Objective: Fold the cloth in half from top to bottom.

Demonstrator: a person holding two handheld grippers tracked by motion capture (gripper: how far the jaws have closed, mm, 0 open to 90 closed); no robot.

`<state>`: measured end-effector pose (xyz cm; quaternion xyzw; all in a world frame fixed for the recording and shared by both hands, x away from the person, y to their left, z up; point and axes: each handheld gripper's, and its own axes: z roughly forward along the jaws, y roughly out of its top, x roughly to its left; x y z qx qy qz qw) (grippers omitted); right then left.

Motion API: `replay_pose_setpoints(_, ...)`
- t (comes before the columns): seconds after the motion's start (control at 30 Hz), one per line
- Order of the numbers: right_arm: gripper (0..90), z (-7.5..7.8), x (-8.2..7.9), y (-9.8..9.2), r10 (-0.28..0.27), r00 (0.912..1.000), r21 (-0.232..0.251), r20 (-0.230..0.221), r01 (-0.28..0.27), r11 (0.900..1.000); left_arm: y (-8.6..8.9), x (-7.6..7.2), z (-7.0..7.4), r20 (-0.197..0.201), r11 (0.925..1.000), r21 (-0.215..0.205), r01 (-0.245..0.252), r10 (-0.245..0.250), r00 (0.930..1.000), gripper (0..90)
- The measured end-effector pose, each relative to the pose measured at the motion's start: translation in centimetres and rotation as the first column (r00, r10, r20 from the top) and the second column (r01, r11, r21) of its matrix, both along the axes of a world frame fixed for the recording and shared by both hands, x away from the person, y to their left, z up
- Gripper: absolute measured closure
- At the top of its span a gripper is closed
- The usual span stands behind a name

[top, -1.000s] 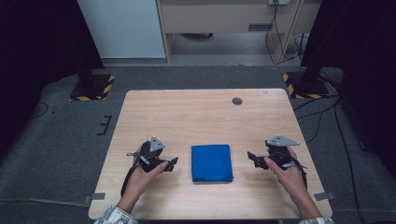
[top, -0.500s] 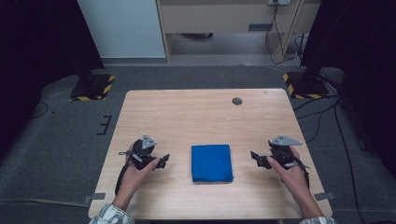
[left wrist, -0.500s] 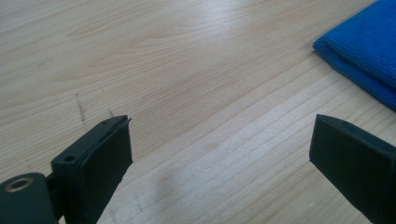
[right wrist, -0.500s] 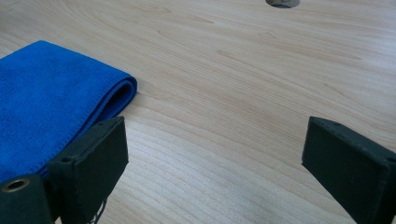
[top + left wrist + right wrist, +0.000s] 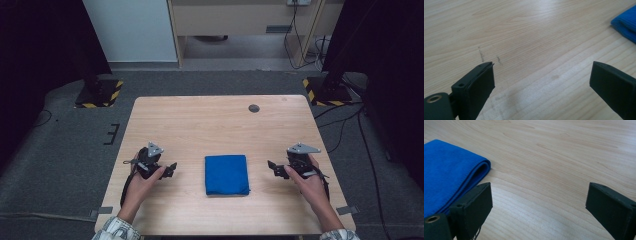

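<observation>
Both grippers have eased slightly outward from the cloth. Left gripper (image 5: 171, 169) and right gripper (image 5: 272, 168): fingers wide apart, holding nothing. Folded blue cloth (image 5: 226, 174) lies flat between them, mid-desk (image 5: 200, 120). Approach step, likely; next, close in on the cloth's edges.
</observation>
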<state>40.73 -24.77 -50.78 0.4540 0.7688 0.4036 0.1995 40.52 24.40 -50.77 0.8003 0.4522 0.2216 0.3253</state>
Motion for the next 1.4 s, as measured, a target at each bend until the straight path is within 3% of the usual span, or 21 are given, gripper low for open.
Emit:
replay_pose_setpoints(0.43, 8.4, -1.6, 3.6, -0.5, -0.072, 0.9932, 0.002, -0.092, 0.073, 0.997, 0.9, 3.0, -1.0, -0.045, 0.9989, 0.02, -0.042, 0.043, 0.9981, 4.5)
replay_pose_setpoints(0.53, 8.4, -1.7, 4.4, -0.8, -0.091, 0.9908, 0.002, -0.099, 0.092, 0.996, 1.0, 3.5, -1.3, -0.049, 0.9989, -0.014, -0.045, 0.044, 0.9978, 4.7)
replay_pose_setpoints(0.97, 8.0, -2.2, 6.3, -0.5, -0.17, 0.9796, -0.061, -0.107, 0.164, 0.985, 0.2, 4.9, -2.4, -0.057, 0.9987, 0.016, -0.049, 0.05, 0.9971, 4.8)
replay_pose_setpoints(1.17, 6.7, -2.9, 6.6, -0.2, -0.188, 0.9752, -0.092, -0.117, 0.178, 0.98, 0.3, 5.1, -2.7, -0.06, 0.9979, -0.011, -0.064, 0.063, 0.9962, 3.4)
replay_pose_setpoints(1.4, 4.7, -3.2, 6.4, 0.3, -0.205, 0.9748, -0.121, -0.088, 0.194, 0.974, 0.4, 5.0, -3.0, -0.051, 0.9968, -0.034, -0.072, 0.07, 0.9962, 2.2)
